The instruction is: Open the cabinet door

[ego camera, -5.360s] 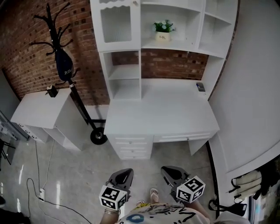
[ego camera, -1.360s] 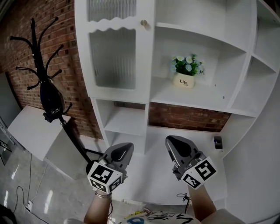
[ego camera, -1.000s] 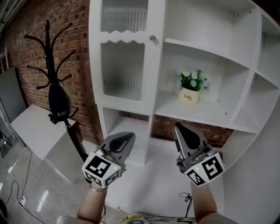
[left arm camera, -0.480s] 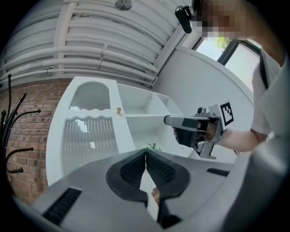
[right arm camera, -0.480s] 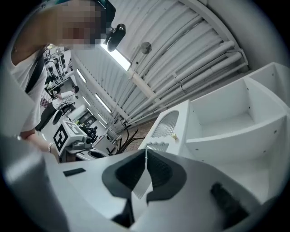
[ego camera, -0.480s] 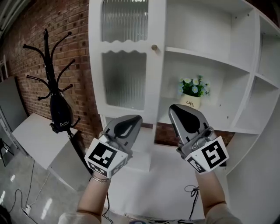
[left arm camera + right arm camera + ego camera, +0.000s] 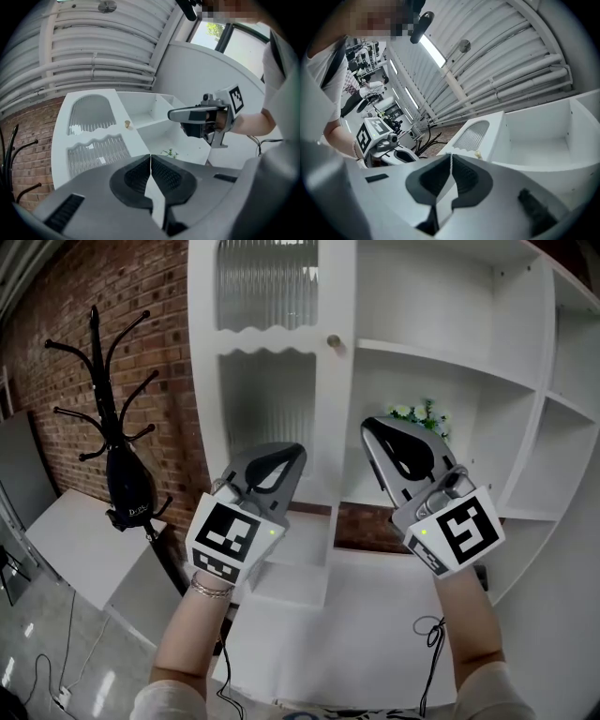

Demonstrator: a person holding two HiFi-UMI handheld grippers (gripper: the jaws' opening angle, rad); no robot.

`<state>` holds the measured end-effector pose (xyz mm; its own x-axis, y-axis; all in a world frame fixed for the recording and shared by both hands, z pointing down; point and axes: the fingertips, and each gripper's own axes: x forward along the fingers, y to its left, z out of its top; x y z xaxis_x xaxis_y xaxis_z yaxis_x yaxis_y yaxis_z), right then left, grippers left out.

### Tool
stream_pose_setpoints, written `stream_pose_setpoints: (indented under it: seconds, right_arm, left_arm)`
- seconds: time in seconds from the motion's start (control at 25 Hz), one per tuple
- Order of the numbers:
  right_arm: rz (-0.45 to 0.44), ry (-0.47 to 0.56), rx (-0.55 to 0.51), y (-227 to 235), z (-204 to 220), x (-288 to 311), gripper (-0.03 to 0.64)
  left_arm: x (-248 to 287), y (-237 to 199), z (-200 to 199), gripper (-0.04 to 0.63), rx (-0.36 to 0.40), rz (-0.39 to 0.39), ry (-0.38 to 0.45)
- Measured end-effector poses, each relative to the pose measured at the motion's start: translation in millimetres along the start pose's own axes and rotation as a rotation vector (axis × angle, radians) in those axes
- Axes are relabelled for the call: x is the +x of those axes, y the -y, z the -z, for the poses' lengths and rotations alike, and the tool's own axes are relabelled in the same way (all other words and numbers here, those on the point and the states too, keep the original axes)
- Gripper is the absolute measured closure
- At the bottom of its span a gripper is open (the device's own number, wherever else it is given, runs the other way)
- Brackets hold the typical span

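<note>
We see door [image 7: 267, 381] shut, upper left of shelf unit [image 7: 450, 371], ribbed glass in white frame. Knob [image 7: 333, 340] small, round, on door's right edge, above both grippers. Left gripper [image 7: 291, 457] pinched together, empty. Right gripper [image 7: 380, 432] likewise, nearer knob. We judge door light, easy-swinging. Pivot edge not visible, probably left. Glass fragile: we'd take knob only. Knob likely slick, so part jaws first, then pinch firmly.
</note>
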<state>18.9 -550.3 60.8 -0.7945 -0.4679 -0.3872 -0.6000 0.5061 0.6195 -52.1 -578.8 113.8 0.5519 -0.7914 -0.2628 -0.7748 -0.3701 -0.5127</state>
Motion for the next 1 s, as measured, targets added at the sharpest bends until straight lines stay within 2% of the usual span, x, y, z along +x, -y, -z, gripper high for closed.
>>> stream_pose_setpoints:
  seconds: [0.32, 0.52, 0.68, 1.0]
  right_arm:
    - [0.043, -0.035, -0.047, 28, -1, 27, 0.588]
    - [0.101, -0.044, -0.014, 52, -4, 39, 0.588]
    - [0.127, -0.063, -0.025, 61, -6, 49, 0.588]
    - [0.141, -0.111, -0.121, 76, -5, 71, 0.586]
  left_arm:
    - [28, -28, -31, 0.58, 0.084, -0.014, 0.037]
    - [49, -46, -51, 0.58, 0.096, -0.021, 0.06]
    - [65, -62, -55, 0.58, 0.099, -0.044, 0.03]
    - [97, -78, -68, 0.578, 0.207, -0.064, -0.029]
